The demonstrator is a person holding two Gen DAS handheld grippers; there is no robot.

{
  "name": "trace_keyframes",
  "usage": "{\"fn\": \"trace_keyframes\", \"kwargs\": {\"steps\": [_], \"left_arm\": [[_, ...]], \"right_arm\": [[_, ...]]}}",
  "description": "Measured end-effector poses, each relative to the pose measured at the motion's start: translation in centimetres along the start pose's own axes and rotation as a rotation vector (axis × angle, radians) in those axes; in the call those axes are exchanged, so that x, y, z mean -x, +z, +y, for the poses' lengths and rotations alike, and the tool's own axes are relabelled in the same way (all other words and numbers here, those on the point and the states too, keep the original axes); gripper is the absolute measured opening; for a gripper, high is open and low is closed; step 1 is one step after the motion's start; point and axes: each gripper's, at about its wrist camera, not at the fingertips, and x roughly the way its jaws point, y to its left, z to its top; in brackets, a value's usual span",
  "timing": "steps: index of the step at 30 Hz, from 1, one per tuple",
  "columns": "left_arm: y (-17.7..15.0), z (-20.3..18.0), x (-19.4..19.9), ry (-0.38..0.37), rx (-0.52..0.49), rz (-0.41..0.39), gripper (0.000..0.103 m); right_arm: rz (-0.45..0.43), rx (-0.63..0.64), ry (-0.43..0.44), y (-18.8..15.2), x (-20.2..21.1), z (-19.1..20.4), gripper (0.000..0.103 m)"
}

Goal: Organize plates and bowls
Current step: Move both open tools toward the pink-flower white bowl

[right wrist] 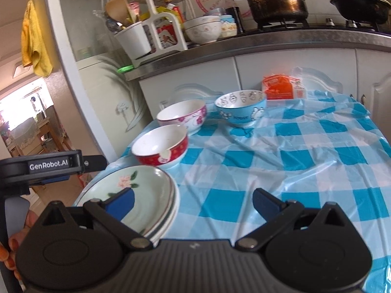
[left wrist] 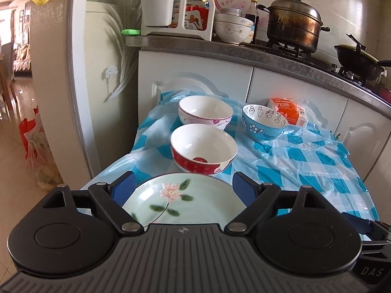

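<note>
A pale green plate with a pink flower (left wrist: 183, 200) tops a small stack of plates (right wrist: 146, 195) at the table's near left corner. Behind it stand a red bowl (left wrist: 204, 150) (right wrist: 160, 146), a white bowl with pink flowers (left wrist: 205, 112) (right wrist: 182, 117) and a blue cartoon bowl (left wrist: 264, 123) (right wrist: 240, 108). My left gripper (left wrist: 183, 185) is open, its fingers either side of the plate above it. My right gripper (right wrist: 193, 201) is open and empty, over the stack's right edge and the cloth.
The table has a blue and white checked plastic cloth (right wrist: 293, 161). An orange packet (right wrist: 278, 88) lies at its back edge. Behind are white cabinets, a counter (left wrist: 244, 48) with a utensil rack, stacked bowls, a steamer pot (left wrist: 293, 24) and a wok.
</note>
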Motion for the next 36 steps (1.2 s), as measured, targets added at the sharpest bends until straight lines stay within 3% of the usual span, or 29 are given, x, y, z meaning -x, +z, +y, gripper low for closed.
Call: {"fn": "trace_keyframes", "kwargs": {"steps": [14, 20, 23, 26, 36], "left_arm": [[3.0, -1.2, -3.7, -0.006, 0.029, -0.065, 0.103], [4.6, 0.7, -5.5, -0.090, 0.093, -0.029, 0.103], [5.8, 2.5, -6.5, -0.169, 0.154, -0.003, 0.103], [7.4, 4.1, -7.6, -0.235, 0.205, 0.026, 0.103], [11.1, 5.5, -13.0, -0.259, 0.219, 0.076, 0.103]], "right_arm": [[0.025, -0.142, -0.095, 0.7, -1.4, -5.3, 0.102], [0.067, -0.178, -0.113, 1.1, -2.9, -6.7, 0.102], [0.073, -0.195, -0.114, 1.6, -3.7, -7.2, 0.102], [0.077, -0.216, -0.094, 2.7, -4.7, -7.6, 0.102], [0.079, -0.318, 0.070, 8.0, -10.7, -6.3, 0.102]]}}
